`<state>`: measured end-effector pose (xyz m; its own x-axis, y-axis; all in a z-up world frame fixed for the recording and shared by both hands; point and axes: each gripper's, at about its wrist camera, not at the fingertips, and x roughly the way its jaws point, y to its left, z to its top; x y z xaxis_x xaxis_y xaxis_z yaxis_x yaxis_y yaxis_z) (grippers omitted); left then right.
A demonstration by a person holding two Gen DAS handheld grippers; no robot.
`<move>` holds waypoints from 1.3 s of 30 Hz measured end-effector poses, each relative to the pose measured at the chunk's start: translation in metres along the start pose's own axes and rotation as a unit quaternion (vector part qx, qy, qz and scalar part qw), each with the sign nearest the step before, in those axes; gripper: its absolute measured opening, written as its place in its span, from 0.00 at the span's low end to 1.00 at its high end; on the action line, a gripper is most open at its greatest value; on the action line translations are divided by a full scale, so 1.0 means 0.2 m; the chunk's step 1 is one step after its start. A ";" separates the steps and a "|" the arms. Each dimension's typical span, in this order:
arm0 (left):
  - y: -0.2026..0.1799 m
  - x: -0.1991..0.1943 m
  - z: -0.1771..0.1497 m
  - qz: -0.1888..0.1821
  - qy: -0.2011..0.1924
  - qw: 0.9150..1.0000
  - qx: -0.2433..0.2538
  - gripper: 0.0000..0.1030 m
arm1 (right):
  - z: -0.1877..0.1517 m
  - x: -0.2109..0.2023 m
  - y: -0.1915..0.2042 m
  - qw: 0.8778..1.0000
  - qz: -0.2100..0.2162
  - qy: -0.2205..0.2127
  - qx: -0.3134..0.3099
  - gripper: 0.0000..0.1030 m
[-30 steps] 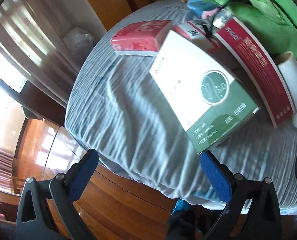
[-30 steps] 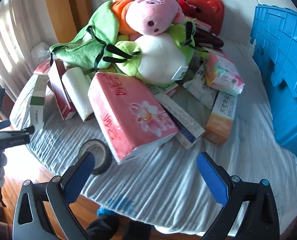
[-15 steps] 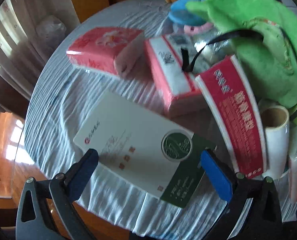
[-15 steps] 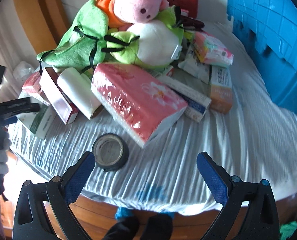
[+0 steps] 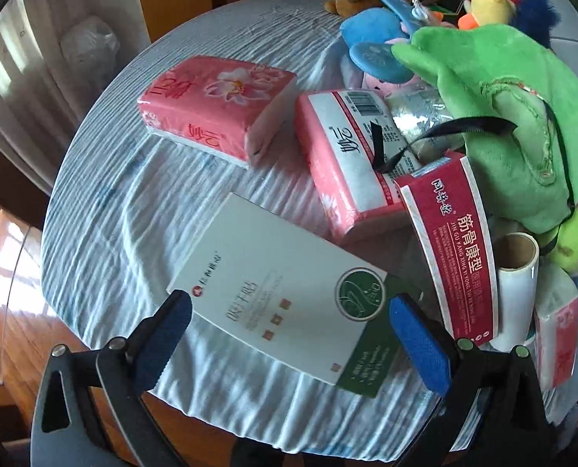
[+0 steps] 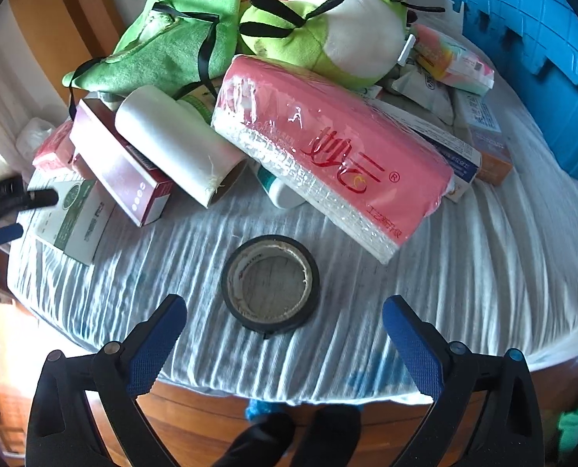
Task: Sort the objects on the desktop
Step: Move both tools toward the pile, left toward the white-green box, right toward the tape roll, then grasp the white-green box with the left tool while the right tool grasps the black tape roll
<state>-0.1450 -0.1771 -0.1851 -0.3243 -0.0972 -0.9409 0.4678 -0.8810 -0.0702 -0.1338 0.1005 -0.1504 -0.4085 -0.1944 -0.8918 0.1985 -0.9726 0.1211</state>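
Left claw: my left gripper (image 5: 289, 327) stands wide open, holding nothing; blue pads either side of the white-and-green box (image 5: 285, 299), its near edge between the jaws; contact with the pads I cannot tell
White-and-green box: lies flat on the pale striped cloth (image 5: 133, 202) near the table edge, green end toward 4 o'clock
Neighbours, left view: maroon box (image 5: 456, 249) at 3 o'clock of the white-and-green box, tilted against the pile; white roll (image 5: 516, 292) just beside it; two pink tissue packs, one (image 5: 218, 109) at 11 o'clock, well apart from the box, the other (image 5: 351, 163) at 1 o'clock, near it
Green plush (image 5: 499, 116): at 2 o'clock, on top of the pile, black strap hanging
Right claw: my right gripper (image 6: 283, 344) spread wide, empty, above the table edge
Tape roll (image 6: 271, 282): black, flat on the cloth, just ahead of the open jaws at 12 o'clock, not touched
Large pink tissue pack (image 6: 327, 155): at 1 o'clock beyond the tape, tilted, leaning on the pile
Blue crate (image 6: 530, 50): at 2 o'clock, at the far right edge of the table
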 end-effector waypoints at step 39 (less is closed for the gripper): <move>0.22 0.20 -0.01 0.012 0.029 0.998 0.047 0.86 | 0.13 0.15 0.15 0.999 -0.026 0.004 -0.034 0.55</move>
<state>-0.1357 -0.2197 -0.2255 -0.2643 -0.0949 -0.9598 0.3942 -0.9189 -0.0176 -0.1638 0.0626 -0.1623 -0.4126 -0.1421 -0.8998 0.2371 -0.9705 0.0445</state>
